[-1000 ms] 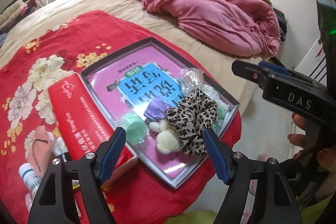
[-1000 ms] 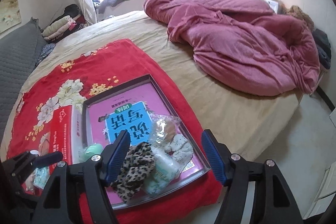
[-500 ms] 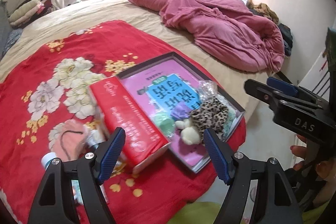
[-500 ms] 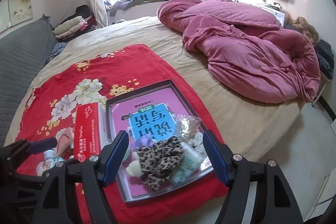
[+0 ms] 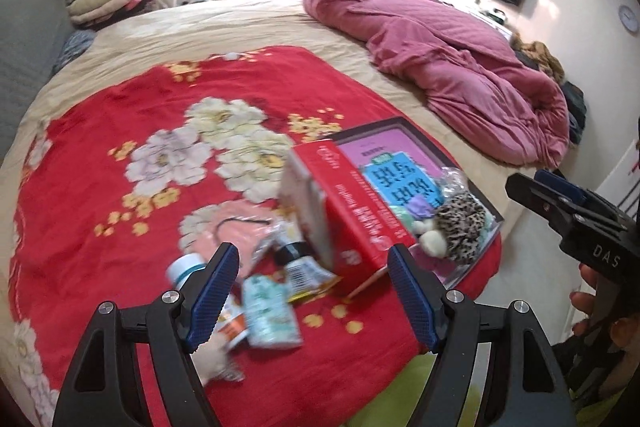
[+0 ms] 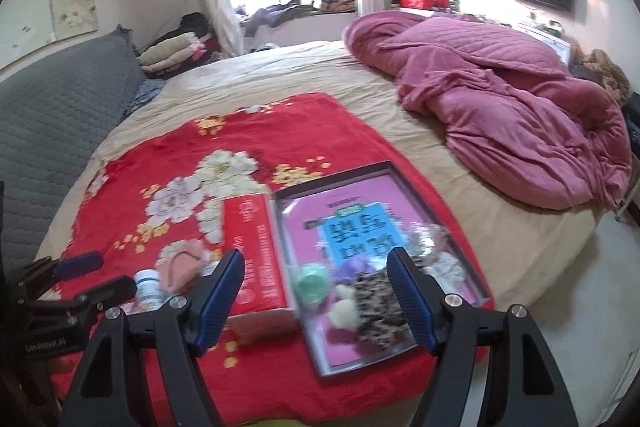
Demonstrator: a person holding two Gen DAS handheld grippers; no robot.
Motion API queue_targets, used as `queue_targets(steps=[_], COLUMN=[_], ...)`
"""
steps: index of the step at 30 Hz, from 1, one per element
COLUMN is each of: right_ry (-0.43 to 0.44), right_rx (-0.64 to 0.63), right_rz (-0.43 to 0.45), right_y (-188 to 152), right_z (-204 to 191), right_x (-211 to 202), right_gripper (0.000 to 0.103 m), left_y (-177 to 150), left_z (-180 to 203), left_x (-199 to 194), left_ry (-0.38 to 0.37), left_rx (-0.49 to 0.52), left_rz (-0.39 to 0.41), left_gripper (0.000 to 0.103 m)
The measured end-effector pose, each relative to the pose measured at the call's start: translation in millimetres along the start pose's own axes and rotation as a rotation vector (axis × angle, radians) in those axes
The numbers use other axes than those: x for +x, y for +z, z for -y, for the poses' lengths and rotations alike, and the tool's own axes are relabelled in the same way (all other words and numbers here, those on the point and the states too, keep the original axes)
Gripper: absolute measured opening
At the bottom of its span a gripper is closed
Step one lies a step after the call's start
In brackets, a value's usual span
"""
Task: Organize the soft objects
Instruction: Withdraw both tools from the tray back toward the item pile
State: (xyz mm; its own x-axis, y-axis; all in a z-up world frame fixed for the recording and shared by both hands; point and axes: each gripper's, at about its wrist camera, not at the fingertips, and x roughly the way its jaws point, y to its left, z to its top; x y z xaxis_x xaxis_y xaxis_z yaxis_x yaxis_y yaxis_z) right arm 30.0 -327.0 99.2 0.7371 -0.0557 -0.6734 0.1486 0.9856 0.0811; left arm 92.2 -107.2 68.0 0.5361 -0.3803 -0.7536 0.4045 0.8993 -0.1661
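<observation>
A dark-rimmed tray (image 5: 376, 125) (image 6: 332, 179) lies on the red flowered blanket (image 5: 100, 187), lined with a pink and blue book. At its near end sit a leopard-print scrunchie (image 5: 460, 223) (image 6: 376, 299), cream pompoms (image 5: 434, 241), a purple piece (image 5: 420, 207) and a green round item (image 6: 312, 281). Left of the tray stands a red box (image 5: 360, 203) (image 6: 256, 251). A pink cloth piece (image 5: 236, 231) (image 6: 180, 265) lies beside it. My left gripper (image 5: 314, 291) (image 6: 96, 277) hovers open over loose items. My right gripper (image 6: 316, 297) (image 5: 532, 183) hangs open above the tray's near end, empty.
A white bottle (image 5: 186, 267), a teal packet (image 5: 268, 307) and other small packets lie near the blanket's front edge. A crumpled pink quilt (image 6: 500, 99) fills the bed's far right. A grey padded headboard (image 6: 48, 115) runs along the left. The floor (image 6: 580, 287) lies beyond the bed's right edge.
Both grippers have drawn back and up from the tray. The left view has swung left, bringing the bottle, packets and pink cloth under its fingers. Both stay open.
</observation>
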Motion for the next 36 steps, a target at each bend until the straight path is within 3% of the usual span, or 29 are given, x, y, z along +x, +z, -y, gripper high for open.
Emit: queue_targets(steps=[11, 21, 36], right_ry=[0.059, 0.092, 0.147], right_rx=[-0.073, -0.145, -0.208], right_rz=[0.000, 0.004, -0.051], right_y=[-2, -1, -24], right_z=[-59, -99, -142], right_x=[-7, -16, 2], right_gripper=[0.073, 0.073, 0.073], left_y=[-14, -25, -56], left_z=[-63, -95, -120], left_x=[-40, -60, -51], left_ry=[0.067, 0.091, 0.130], left_rx=[-0.088, -0.148, -0.188], left_rz=[0.040, 0.064, 0.018], left_gripper=[0.078, 0.078, 0.078])
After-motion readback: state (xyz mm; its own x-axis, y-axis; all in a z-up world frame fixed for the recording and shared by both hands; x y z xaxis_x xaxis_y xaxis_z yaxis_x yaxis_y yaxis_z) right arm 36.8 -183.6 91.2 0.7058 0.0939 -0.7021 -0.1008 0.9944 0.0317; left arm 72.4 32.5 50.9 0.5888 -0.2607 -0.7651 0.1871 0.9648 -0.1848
